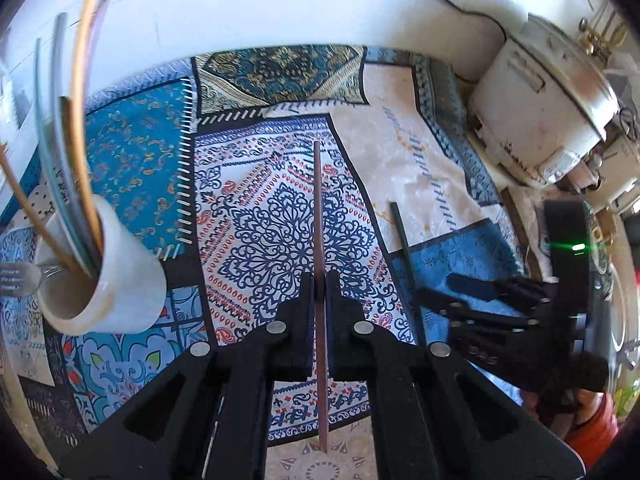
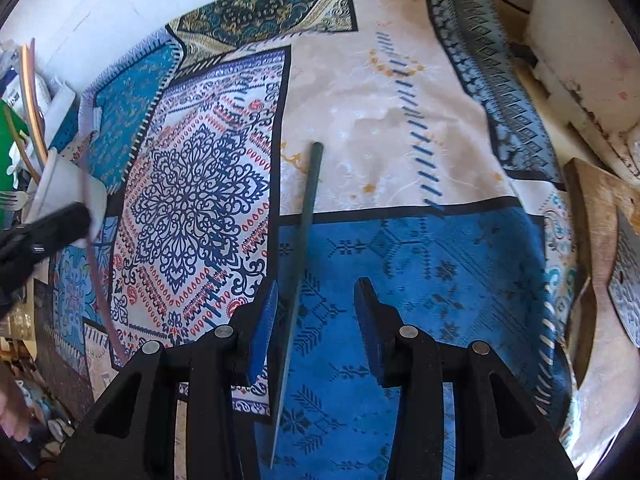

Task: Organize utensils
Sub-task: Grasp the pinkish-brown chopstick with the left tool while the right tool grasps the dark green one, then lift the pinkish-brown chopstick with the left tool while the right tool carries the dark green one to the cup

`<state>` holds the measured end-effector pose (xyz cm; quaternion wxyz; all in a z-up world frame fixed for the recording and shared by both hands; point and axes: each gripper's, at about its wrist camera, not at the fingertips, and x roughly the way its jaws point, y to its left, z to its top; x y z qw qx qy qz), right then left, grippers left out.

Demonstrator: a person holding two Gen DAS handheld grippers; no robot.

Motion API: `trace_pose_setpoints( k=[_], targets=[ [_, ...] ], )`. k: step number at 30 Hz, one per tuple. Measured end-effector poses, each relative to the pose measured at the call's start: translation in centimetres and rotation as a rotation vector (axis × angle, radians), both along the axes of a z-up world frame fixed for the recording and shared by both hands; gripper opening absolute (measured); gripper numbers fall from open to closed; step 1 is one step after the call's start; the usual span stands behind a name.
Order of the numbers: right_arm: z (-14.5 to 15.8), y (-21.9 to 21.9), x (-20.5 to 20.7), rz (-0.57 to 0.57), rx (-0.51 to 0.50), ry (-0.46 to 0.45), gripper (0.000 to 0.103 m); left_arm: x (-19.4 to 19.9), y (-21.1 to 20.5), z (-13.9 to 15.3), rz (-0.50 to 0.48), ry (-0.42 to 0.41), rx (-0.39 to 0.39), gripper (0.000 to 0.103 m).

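Left gripper (image 1: pixel 319 280) is pressed together on the pink chopstick (image 1: pixel 319 216), pinching it partway along so the stick runs straight out toward twelve o'clock, with its tail trailing back between the arms. That mid-shaft hold looks chosen to keep the stick balanced for a drop into the white cup (image 1: pixel 116 280), sitting at nine o'clock in the left wrist view and already bristling with chopsticks (image 1: pixel 78 120), a fork (image 1: pixel 24 278) poking out beside them.

Over on the other side, the right gripper (image 2: pixel 316 308) is spread, jaws apart, nothing pinched. The dark green chopstick (image 2: pixel 308 216) lies flat on the patterned cloth (image 2: pixel 400 264) covering the tabletop, its shaft passing just inside the left pad, pointing to twelve o'clock. The gripper seems lined up along the stick so the pads can close across its thin width; my guess is it needs to centre a touch more first.

A rice cooker (image 1: pixel 540 112) stands at two o'clock in the left view, well clear; a wooden board (image 2: pixel 596 240) at three o'clock in the right
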<state>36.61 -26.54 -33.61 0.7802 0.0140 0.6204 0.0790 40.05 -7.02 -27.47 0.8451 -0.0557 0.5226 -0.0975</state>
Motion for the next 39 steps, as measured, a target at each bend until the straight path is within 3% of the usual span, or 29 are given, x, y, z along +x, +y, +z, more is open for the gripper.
trace_pose_setpoints(
  k=[7,9,10,11,20,27,39],
  targets=[
    [-0.8,1.2,0.7,-0.013,0.052,0.012,0.033,-1.2,1.4,2.0,0.021,-0.052,-0.020,0.003],
    [-0.9,1.5,1.0,-0.009,0.044,0.005,0.026,-1.3,1.8,2.3,0.032,-0.054,-0.036,0.003],
    [-1.0,1.7,1.3,0.001,0.038,0.002,0.011,-1.3,1.9,2.3,0.036,-0.054,-0.040,0.003],
    [-1.1,2.0,1.6,0.010,0.045,-0.003,0.007,-1.3,2.0,2.4,0.040,-0.055,-0.045,0.003],
    [-0.9,2.5,2.9,0.002,0.130,0.035,0.006,-1.7,2.4,3.4,0.039,-0.081,-0.054,0.003],
    [2.2,3.8,1.6,0.028,0.128,-0.048,0.006,-2.5,2.8,5.4,0.036,-0.139,-0.070,0.003],
    [10.0,3.9,0.5,0.036,0.147,-0.254,0.006,-3.5,4.2,9.6,0.065,-0.245,-0.093,0.003]
  ],
)
